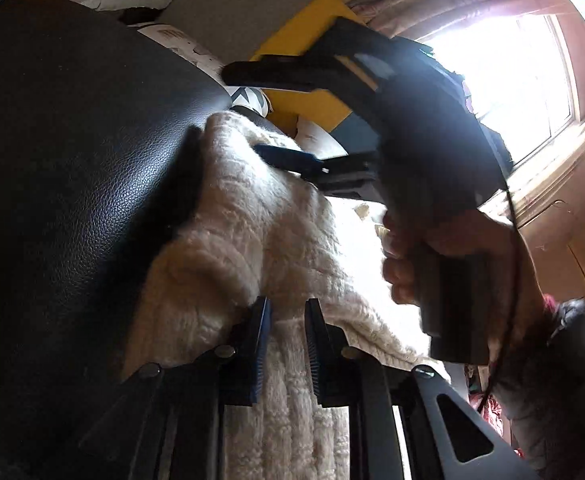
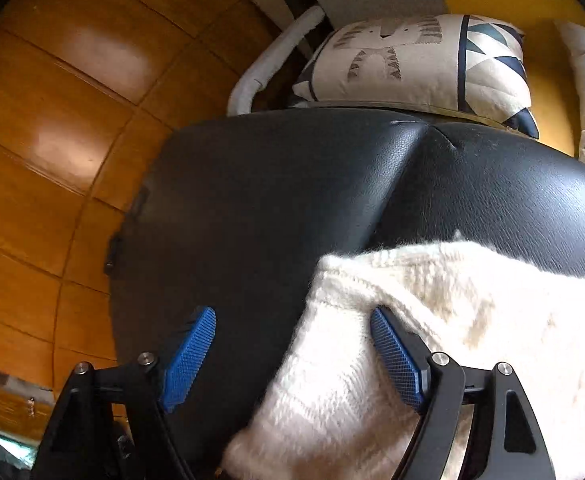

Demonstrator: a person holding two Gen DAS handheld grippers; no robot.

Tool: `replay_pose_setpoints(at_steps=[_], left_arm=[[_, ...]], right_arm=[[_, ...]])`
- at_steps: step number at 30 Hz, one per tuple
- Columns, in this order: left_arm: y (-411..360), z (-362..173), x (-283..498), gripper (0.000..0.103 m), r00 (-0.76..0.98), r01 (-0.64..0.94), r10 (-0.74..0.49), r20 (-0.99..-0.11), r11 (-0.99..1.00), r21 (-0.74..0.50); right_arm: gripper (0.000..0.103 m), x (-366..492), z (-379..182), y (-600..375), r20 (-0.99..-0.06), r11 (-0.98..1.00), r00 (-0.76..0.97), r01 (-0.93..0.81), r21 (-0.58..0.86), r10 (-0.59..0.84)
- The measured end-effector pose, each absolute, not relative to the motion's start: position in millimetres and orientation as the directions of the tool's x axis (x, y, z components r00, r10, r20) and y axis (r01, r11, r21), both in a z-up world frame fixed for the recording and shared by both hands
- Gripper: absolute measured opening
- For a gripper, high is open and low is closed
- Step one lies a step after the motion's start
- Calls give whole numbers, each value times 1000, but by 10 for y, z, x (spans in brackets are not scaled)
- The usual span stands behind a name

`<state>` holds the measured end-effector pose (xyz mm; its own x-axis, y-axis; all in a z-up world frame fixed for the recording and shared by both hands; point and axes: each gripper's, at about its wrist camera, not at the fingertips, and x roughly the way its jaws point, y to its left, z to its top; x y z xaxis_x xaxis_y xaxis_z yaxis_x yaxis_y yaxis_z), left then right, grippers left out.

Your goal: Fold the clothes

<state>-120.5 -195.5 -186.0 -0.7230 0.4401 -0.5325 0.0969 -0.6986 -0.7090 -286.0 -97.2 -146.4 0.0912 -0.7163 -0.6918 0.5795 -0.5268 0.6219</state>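
The cream knit sweater (image 2: 432, 320) lay spread on the black leather seat (image 2: 292, 200), probably as a flat base for folding. The left gripper (image 1: 288, 344) was narrowly parted with knit between its pads, perhaps not clamped. The right gripper (image 2: 292, 356) stood wide open astride the sweater's edge, holding nothing.

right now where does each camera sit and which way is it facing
Left wrist: sits on the left gripper, faces along its fingers over the cream knit garment toward a bright window; the right gripper and the hand holding it show.
Right wrist: sits on the right gripper, faces across the black leather seat toward a patterned cushion; only its open fingers show.
Shared: garment, seat, cushion.
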Motion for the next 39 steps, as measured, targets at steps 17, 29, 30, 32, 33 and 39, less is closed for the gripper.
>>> replay_pose_setpoints(at_steps=[17,29,30,32,33,39], left_arm=[[-2147,-1827,-1395,9,-722,173,356,-594,-738,-653],[-2052,-1428,-810,25,-710,133,361,-605,-775,-618],[-2032,-1412,-697,25,-704,118,373,-604,-778,-617],[-1988,-1390,-476,25,-696,103,362,-620,-804,-586],[-1966,-1379,-365,25,-692,96,356,-628,-817,-569],[-2152,-1486,284,27,-640,160,326,-696,-829,-536]], right_arm=[[21,-2399,-1870,2549,-563,-635,-384,85,768,-732],[81,-1270,-1575,3156,-553,-651,-402,161,742,-730],[81,-1065,-1546,3271,-572,-667,-396,159,728,-718],[88,-730,-1563,3523,-593,-682,-396,129,720,-701],[91,-578,-1587,3655,-600,-685,-398,108,721,-694],[100,214,-1814,4217,-568,-627,-408,16,778,-715]])
